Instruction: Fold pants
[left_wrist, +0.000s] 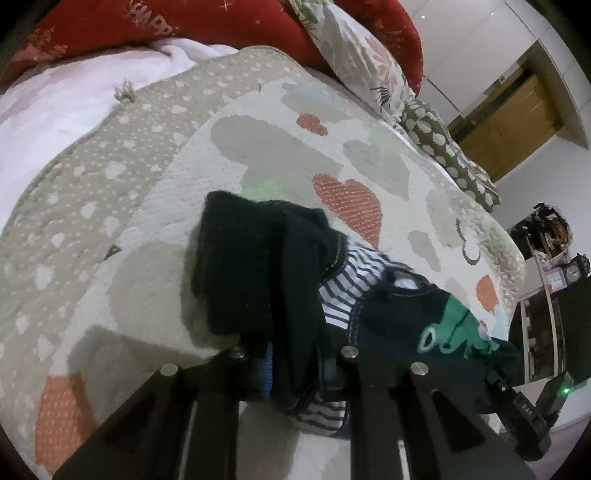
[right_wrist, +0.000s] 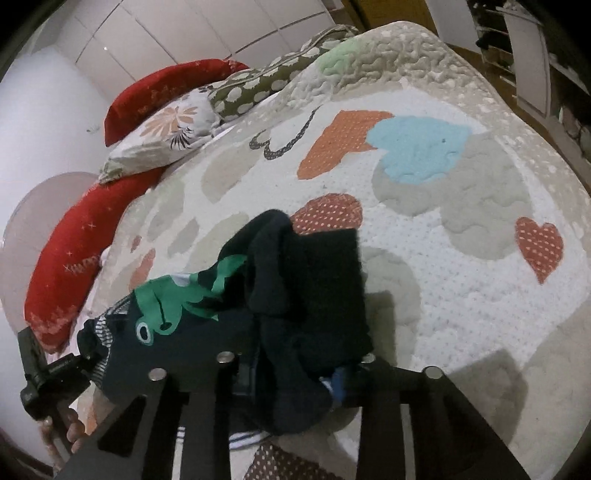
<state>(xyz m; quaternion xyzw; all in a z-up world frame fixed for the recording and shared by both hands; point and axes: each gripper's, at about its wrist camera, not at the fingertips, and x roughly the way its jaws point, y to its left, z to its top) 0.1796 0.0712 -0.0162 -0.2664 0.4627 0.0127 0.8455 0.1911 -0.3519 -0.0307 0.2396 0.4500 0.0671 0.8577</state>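
The dark navy pants (left_wrist: 266, 269) with a striped lining and a green frog print hang bunched above the quilted bed cover (left_wrist: 155, 206). My left gripper (left_wrist: 291, 369) is shut on one edge of the pants. My right gripper (right_wrist: 295, 373) is shut on the other edge of the pants (right_wrist: 306, 280). The leg ends droop forward from both grippers toward the quilt (right_wrist: 461, 258). The other gripper shows at the right edge of the left wrist view (left_wrist: 524, 410) and at the left edge of the right wrist view (right_wrist: 48, 373). The fingertips are buried in cloth.
Red pillows (right_wrist: 70, 258), a floral pillow (right_wrist: 166, 136) and a green spotted cushion (right_wrist: 266, 85) lie along the head of the bed. A white blanket (left_wrist: 55, 110) lies at the far left. Shelving (left_wrist: 546, 288) stands beyond the bed's edge.
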